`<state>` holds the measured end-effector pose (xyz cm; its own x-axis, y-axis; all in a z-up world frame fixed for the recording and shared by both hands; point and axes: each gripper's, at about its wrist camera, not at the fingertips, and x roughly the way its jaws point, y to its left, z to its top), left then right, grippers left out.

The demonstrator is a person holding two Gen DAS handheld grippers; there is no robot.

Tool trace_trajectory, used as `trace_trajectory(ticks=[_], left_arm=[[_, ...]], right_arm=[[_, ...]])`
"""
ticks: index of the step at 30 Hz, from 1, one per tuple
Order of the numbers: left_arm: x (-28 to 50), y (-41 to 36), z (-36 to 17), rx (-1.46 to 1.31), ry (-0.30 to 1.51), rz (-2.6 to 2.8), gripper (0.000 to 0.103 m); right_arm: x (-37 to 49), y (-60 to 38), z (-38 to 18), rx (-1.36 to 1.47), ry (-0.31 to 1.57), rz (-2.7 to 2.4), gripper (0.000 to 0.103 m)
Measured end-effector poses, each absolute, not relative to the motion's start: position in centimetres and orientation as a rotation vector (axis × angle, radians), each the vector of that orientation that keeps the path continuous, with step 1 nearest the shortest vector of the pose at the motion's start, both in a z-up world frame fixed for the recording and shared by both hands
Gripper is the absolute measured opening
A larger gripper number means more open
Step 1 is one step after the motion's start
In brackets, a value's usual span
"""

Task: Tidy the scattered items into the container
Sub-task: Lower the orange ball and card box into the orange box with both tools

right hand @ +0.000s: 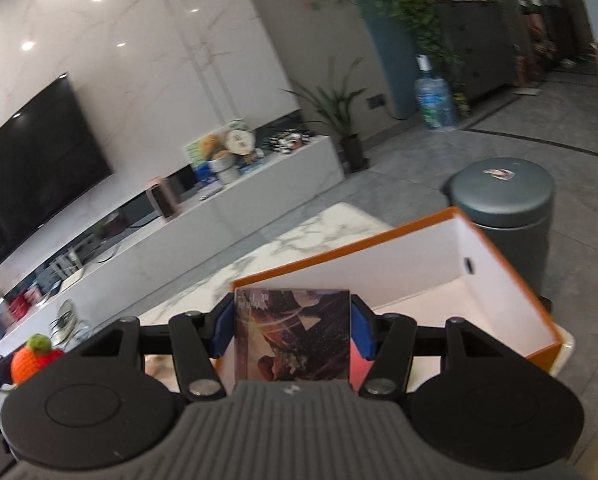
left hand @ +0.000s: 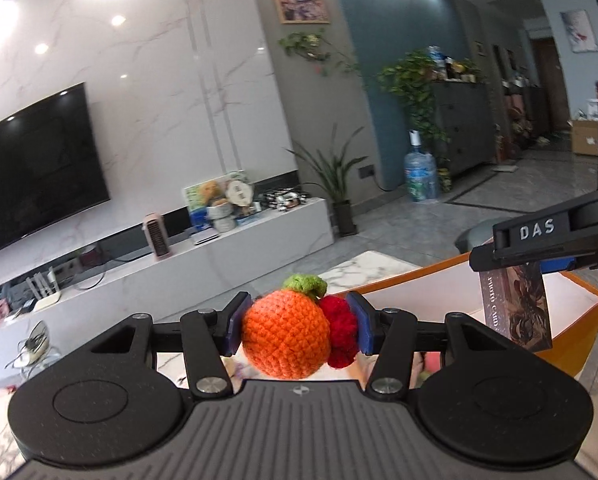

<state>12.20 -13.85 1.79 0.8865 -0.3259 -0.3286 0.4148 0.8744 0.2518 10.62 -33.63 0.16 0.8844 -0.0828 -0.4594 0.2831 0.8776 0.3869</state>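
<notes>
You've got the crocheted orange [left hand: 286, 334] pinched in your left gripper [left hand: 297, 330] and the photo card box [right hand: 293, 334] clamped upright in your right gripper [right hand: 293, 336], with the orange container [right hand: 499, 276] ahead and right, nearer your right hand.

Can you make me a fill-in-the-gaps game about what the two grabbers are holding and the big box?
1. The left hand-held gripper is shut on a crocheted toy that is mostly ____ in colour.
2. The right hand-held gripper is shut on a card ____.
3. The container is orange outside and ____ inside.
4. On the wall hangs a big black ____.

Missing words: orange; box; white; TV
</notes>
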Motion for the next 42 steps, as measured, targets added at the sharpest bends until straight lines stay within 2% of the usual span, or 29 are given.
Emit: trace_trajectory(ticks=[13, 26, 33, 38, 42], left_arm=[[16.0, -21.2, -3.0, 0.479, 0.37, -0.513, 0.06], [16.5, -23.8, -8.9, 0.621, 0.464, -0.576, 0.061], [17.5, -24.0, -9.1, 0.589, 0.571, -0.569, 0.061], [19.7, -23.1, -9.0, 0.483, 0.727, -0.566, 0.061], [20.1, -22.8, -8.9, 0.467, 0.76, -0.591, 0.061]], right_arm=[[15.5, -37.8, -4.4, 0.483, 0.579, -0.251, 0.06], [18.5, -39.2, -9.2, 0.56, 0.794, -0.214, 0.06], [20.1, -38.4, -10.4, 0.517, 0.882, -0.184, 0.06], [20.8, -38.1, -10.6, 0.503, 0.918, -0.163, 0.06], [20.9, -38.4, -10.9, 0.541, 0.944, -0.138, 0.061]])
